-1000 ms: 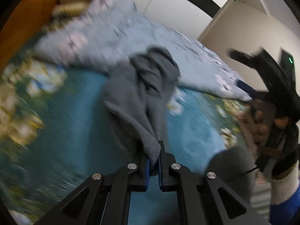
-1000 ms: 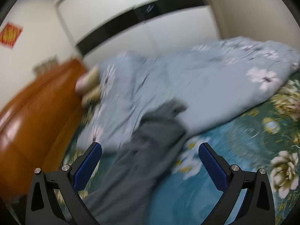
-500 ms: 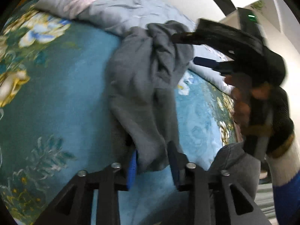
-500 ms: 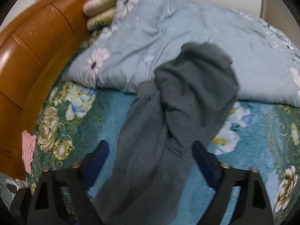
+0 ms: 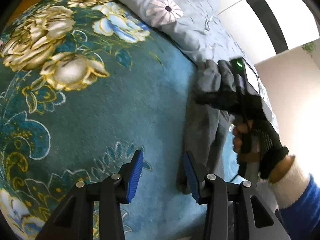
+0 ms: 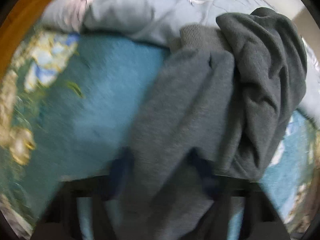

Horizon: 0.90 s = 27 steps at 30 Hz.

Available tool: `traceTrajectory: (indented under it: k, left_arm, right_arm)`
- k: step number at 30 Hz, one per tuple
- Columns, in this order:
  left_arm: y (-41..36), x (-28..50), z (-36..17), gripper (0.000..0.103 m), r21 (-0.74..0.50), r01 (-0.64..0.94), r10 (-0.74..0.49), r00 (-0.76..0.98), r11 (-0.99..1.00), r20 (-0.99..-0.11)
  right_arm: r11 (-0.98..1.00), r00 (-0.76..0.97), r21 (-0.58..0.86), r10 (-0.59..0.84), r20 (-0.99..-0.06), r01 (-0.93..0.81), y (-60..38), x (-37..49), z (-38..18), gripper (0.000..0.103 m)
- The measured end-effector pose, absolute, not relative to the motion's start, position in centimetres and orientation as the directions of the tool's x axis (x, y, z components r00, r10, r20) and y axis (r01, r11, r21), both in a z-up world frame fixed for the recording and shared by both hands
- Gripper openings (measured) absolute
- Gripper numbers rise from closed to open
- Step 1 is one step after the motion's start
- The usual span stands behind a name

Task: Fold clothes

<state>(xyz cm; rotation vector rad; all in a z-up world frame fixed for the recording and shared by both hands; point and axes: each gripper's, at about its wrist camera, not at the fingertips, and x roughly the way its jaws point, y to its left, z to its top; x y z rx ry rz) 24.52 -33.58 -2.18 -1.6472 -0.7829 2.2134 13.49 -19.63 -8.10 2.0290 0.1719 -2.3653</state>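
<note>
left wrist view: the left claw (image 5: 164, 172) gapes empty over the teal flowered bed (image 5: 100, 104); the grey garment (image 5: 204, 124) lies to the right, under the right claw (image 5: 202, 98). right wrist view: blurred, the right claw's grip cannot be told; the garment's top reaches the far pale quilt (image 6: 140, 10).

Under me is a bed (image 5: 124, 92) spread with a teal blanket (image 5: 96, 120), woven with big cream and blue flowers. A pale blue quilt (image 5: 186, 26) with white daisies lies bunched along the bed's far side, toward the wooden headboard (image 6: 18, 22). A grey garment (image 6: 190, 110) lies stretched on the blanket, its ribbed end and crumpled darker part resting against the quilt's edge, its other end reaching toward the near edge of the bed.
</note>
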Motion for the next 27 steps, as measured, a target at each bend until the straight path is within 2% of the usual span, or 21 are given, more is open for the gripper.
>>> traceTrajectory:
  k: [1, 2, 10, 15, 20, 23, 27]
  left_arm:
    - [-33.5, 24.3, -2.0, 0.046, -0.569, 0.097, 0.517, -0.315, -0.817, -0.796]
    - [-33.4, 24.1, -1.8, 0.046, -0.570, 0.093, 0.520, -0.314, -0.816, -0.795]
    - [-28.4, 20.8, -1.0, 0.049, -0.602, -0.033, 0.580, -0.317, -0.798, -0.751]
    - [-23.7, 17.2, -1.6, 0.051, -0.588, -0.074, 0.579, -0.304, -0.806, -0.756]
    - [-21.1, 15.0, -4.0, 0.052, -0.575, 0.016, 0.555, -0.246, -0.818, -0.795]
    - [-19.8, 14.0, -5.9, 0.052, -0.589, 0.089, 0.565, -0.200, -0.803, -0.801]
    - [-18.9, 12.5, -7.2, 0.052, -0.626, 0.194, 0.599, -0.183, -0.756, -0.780]
  right_arm:
    - [-0.998, -0.160, -0.043, 0.035, -0.987, 0.048, -18.5, 13.5, -7.6, 0.013]
    - [-1.000, -0.173, -0.012, 0.011, -0.985, 0.010, -17.2, 13.6, -6.8, 0.011]
    - [-0.960, -0.400, 0.196, -0.103, -0.911, -0.201, -3.6, 17.4, 3.1, 0.009]
    - [-0.904, -0.535, 0.296, -0.093, -0.840, -0.307, 5.4, 22.8, 7.8, 0.009]
    - [-0.792, -0.643, 0.388, 0.007, -0.766, -0.471, 15.0, 31.4, 10.8, 0.009]
    - [-0.695, -0.638, 0.424, 0.066, -0.767, -0.581, 19.6, 36.1, 9.9, 0.009]
    - [-0.567, -0.641, 0.508, 0.048, -0.766, -0.649, 23.6, 41.2, 7.7, 0.009]
